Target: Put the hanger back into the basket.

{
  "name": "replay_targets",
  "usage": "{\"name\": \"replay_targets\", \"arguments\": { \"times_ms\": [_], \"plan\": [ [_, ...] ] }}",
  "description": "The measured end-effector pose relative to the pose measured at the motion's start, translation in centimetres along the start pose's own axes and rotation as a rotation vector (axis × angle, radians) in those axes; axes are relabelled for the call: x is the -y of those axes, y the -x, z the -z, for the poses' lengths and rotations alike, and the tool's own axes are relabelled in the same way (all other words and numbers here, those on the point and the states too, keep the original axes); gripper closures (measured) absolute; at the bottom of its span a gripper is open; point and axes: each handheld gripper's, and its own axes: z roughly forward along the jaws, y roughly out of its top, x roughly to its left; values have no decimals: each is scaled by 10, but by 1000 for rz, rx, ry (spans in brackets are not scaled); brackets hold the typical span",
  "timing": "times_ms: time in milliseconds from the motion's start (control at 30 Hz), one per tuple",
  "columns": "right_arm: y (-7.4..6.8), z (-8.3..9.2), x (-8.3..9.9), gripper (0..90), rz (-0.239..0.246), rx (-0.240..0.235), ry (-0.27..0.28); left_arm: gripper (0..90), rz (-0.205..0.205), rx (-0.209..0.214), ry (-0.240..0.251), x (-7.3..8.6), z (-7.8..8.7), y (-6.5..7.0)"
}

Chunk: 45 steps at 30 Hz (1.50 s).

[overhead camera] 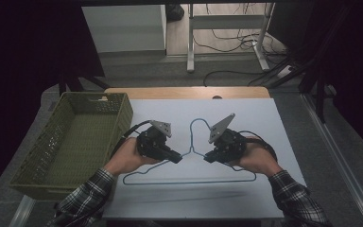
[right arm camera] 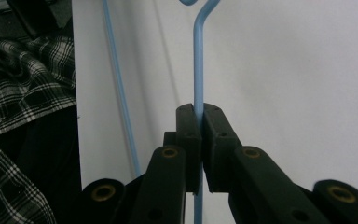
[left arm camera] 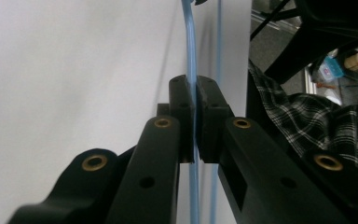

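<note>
Now a blue wire hanger (overhead camera: 189, 163) lies flat on the white board (overhead camera: 264, 127) that covers the table, with its hook pointing away from the person. The left gripper (overhead camera: 176, 158) has its jaws closed tight on the left sloping shoulder of the hanger, just beside the neck; in the left gripper view the wire (left arm camera: 192, 56) passes straight between the pads. The right gripper (overhead camera: 209, 157) is pinched on the right shoulder in the same way, and the wire (right arm camera: 198, 60) runs up from its jaws. The hanger seems to rest on the board, though this is hard to judge. A green basket (overhead camera: 52, 156) stands at the left, well apart from the hanger.
</note>
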Motion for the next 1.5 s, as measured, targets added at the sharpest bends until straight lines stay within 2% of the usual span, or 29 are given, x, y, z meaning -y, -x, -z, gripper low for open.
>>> {"name": "replay_targets", "arguments": {
  "times_ms": [33, 67, 133, 167, 200, 267, 300, 433, 467, 500, 533, 600, 667, 700, 733, 767, 800, 833, 867, 933, 967, 1000, 1033, 1067, 1100, 1300, 1500],
  "plan": [
    [0, 0, 0, 859, 2, 0, -2, 871, 11, 14, 1, 0, 0, 0],
    [0, -1, 0, 853, 4, -2, -5, 872, 11, 3, 6, 0, 0, 1],
    [0, 0, -1, 840, 1, 8, -11, 872, 19, 18, 10, 0, 0, 2],
    [1, 0, -1, 817, 2, 1, -5, 873, 23, -1, 21, 0, 0, 3],
    [1, 0, -1, 780, -1, 1, -3, 873, 26, 13, 14, -1, 1, 2],
    [0, 0, -1, 746, 2, 4, 0, 873, 32, 10, 20, 0, 2, 2],
    [-1, 1, -1, 700, 3, 10, 0, 874, 30, 8, 24, 0, 2, 2],
    [-1, 3, 1, 637, -4, 22, 4, 874, 29, 7, 34, 1, 5, 1],
    [-1, 4, 1, 605, -3, 28, 3, 874, 34, -4, 40, 2, 5, 2],
    [-1, 4, 2, 572, -6, 36, 6, 875, 40, 3, 39, 2, 5, 1],
    [-1, 5, 4, 506, -13, 52, 8, 874, 39, -11, 44, 2, 7, 2],
    [0, 6, 4, 477, -13, 59, 9, 875, 35, -10, 45, 3, 7, 2],
    [1, 9, 7, 377, -43, 75, 14, 874, 39, -7, 50, 3, 8, 3],
    [1, 9, 7, 377, -43, 75, 14, 874, 40, -22, 56, 2, 9, 4],
    [2, 11, 9, 295, -63, 81, 18, 874, 49, -14, 60, 2, 10, 3],
    [2, 11, 9, 295, -63, 81, 18, 874, 51, -25, 66, 2, 11, 4],
    [3, 13, 11, 211, -82, 89, 35, 874, 63, -22, 71, 2, 13, 3],
    [3, 13, 11, 211, -82, 89, 35, 874, 60, -34, 78, 3, 14, 4],
    [3, 14, 12, 169, -90, 97, 40, 874, 71, -37, 83, 3, 16, 4],
    [3, 17, 15, 96, -102, 136, 52, 874, 87, -47, 104, 4, 21, 5],
    [2, 18, 17, 68, -119, 159, 62, 874, 80, -50, 104, 4, 22, 5],
    [2, 20, 18, 55, -127, 176, 67, 874, 90, -66, 114, 4, 24, 6],
    [1, 22, 20, 43, -137, 195, 72, 874, 93, -56, 114, 5, 27, 5],
    [0, 26, 23, 14, -148, 223, 84, 874, 102, -75, 125, 6, 31, 6],
    [0, 26, 23, 14, -148, 223, 84, 874, 102, -75, 125, 6, 31, 6],
    [-2, 43, 32, 0, -221, 294, 138, 874, 132, -118, 161, 11, 46, 4],
    [-5, 58, 47, 0, -271, 337, 175, 875, 160, -149, 196, 16, 63, 2]
  ]
}}
